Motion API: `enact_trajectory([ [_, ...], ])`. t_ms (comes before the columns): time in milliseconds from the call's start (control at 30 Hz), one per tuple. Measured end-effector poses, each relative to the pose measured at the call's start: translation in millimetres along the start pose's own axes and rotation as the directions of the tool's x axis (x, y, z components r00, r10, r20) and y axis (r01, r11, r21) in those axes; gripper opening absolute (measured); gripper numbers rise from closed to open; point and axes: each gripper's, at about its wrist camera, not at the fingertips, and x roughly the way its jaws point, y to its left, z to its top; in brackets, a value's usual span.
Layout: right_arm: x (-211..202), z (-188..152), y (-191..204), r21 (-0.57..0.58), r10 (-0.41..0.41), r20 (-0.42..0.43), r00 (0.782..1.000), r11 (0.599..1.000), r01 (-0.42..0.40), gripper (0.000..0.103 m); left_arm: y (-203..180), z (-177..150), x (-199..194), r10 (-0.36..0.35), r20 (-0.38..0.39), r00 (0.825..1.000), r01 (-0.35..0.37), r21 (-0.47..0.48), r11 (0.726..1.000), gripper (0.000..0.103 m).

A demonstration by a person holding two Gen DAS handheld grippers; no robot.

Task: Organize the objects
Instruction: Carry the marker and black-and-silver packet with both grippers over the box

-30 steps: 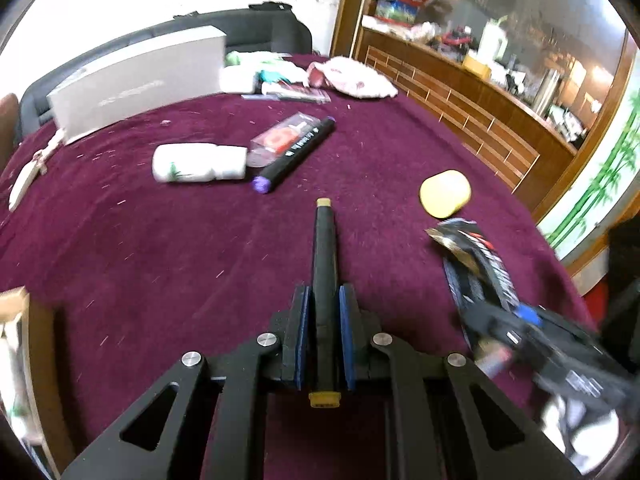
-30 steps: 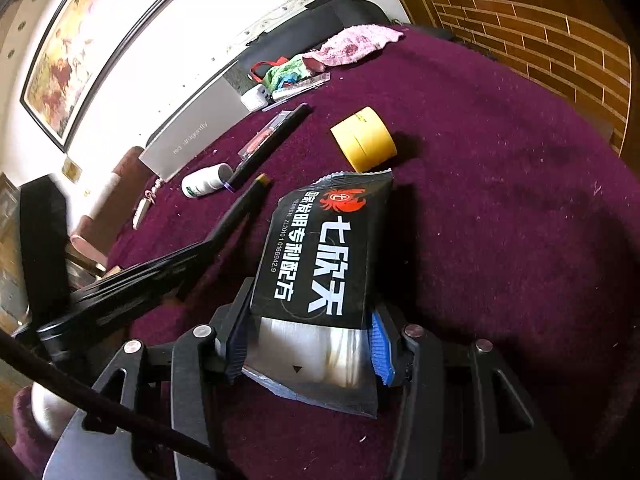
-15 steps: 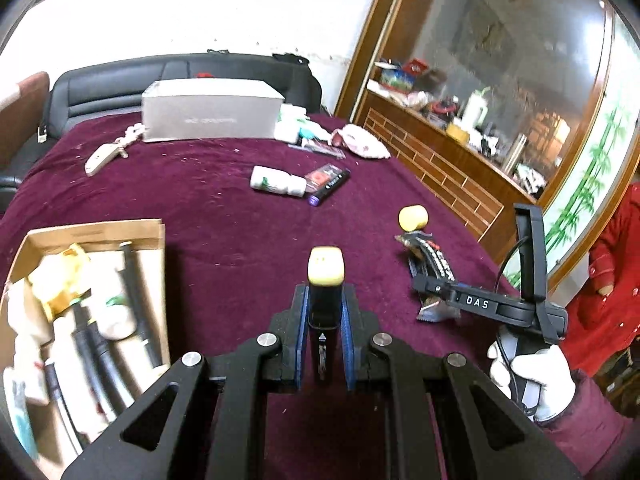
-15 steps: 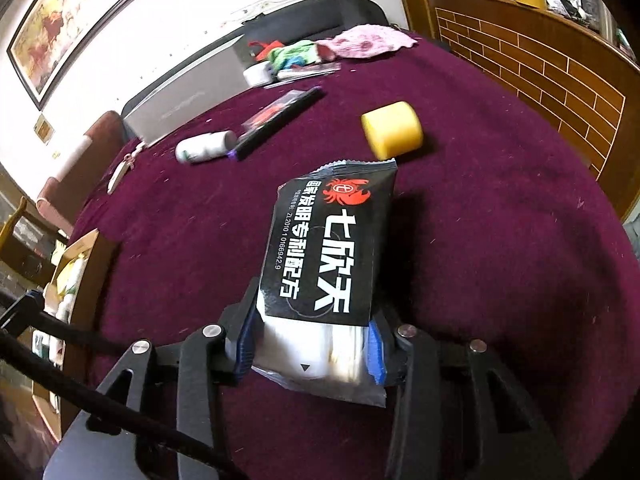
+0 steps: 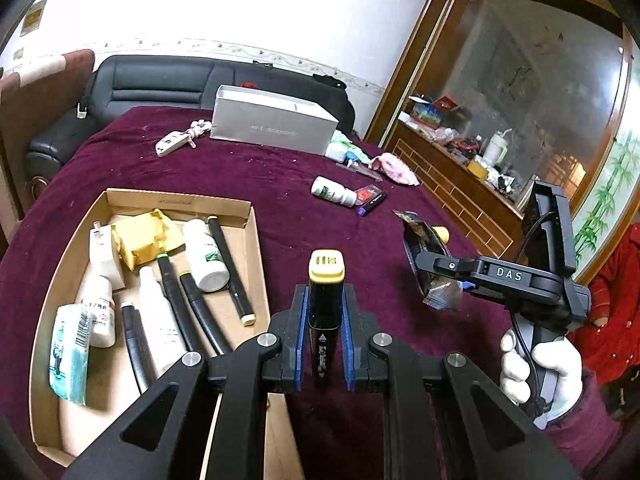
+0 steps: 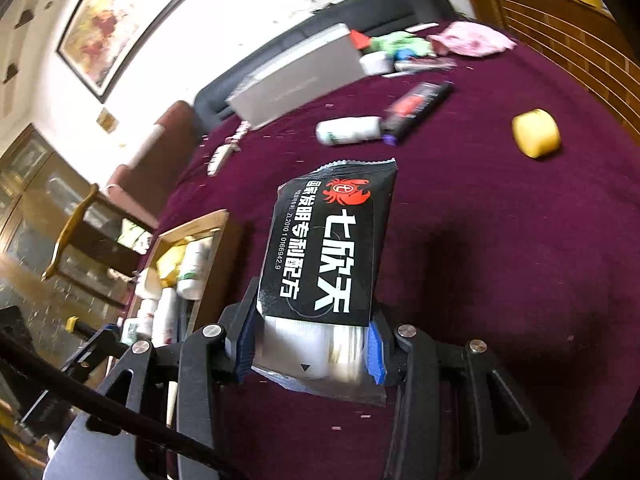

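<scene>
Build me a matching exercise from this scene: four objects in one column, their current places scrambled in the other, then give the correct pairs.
Objects:
1. black marker with yellow cap
2. black snack packet
3. yellow roll
4. teal tissue pack

Places:
A. lying loose on the maroon cloth
B. clamped in the right gripper
C. inside the cardboard box
D. clamped in the left gripper

Pairs: 1-D, 2-B, 3-A, 4-C

A bench (image 5: 280, 232) draped in maroon cloth carries a cardboard tray (image 5: 240, 248), a long grey box (image 5: 272, 126), a white bottle (image 5: 334, 191) beside a black marker (image 5: 372, 202), a yellow roll (image 6: 536, 133) and a pink cloth (image 5: 394, 163).
</scene>
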Motion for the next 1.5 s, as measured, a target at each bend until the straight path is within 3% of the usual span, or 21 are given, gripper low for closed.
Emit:
enact_trajectory([
  [233, -5, -5, 12, -0.008, 0.075, -0.003, 0.997, 0.997, -0.075, 0.042, -9, 6, -5, -0.053, 0.032, 0.998, 0.053, 0.006, 0.999, 0.012],
  [400, -2, -10, 21, -0.016, 0.118, -0.016, 0.993, 0.993, -0.119, 0.042, -2, 8, -42, -0.093, 0.127, 0.988, 0.092, 0.017, 0.996, 0.012],
  [633, 17, -20, 59, -0.082, 0.200, -0.080, 0.976, 0.975, -0.207, 0.042, 35, -1, -91, 0.004, 0.165, 0.986, -0.003, -0.007, 1.000, 0.012],
  [900, 53, -42, 119, -0.160, 0.287, -0.213, 0.934, 0.933, -0.323, 0.042, 83, -24, -106, 0.115, 0.080, 0.990, -0.112, -0.043, 0.993, 0.012],
  [1167, 92, -74, 166, -0.244, 0.258, -0.351, 0.900, 0.903, -0.354, 0.043, 120, -29, -80, 0.113, -0.063, 0.992, -0.118, -0.082, 0.990, 0.012],
  [1333, 110, -87, 178, -0.304, 0.191, -0.378, 0.906, 0.898, -0.317, 0.043, 141, -25, -63, 0.101, -0.096, 0.990, -0.113, -0.129, 0.985, 0.013],
  [1500, 117, -98, 186, -0.375, 0.119, -0.366, 0.923, 0.889, -0.264, 0.043, 140, -23, -52, 0.121, -0.098, 0.988, -0.132, -0.114, 0.985, 0.014],
])
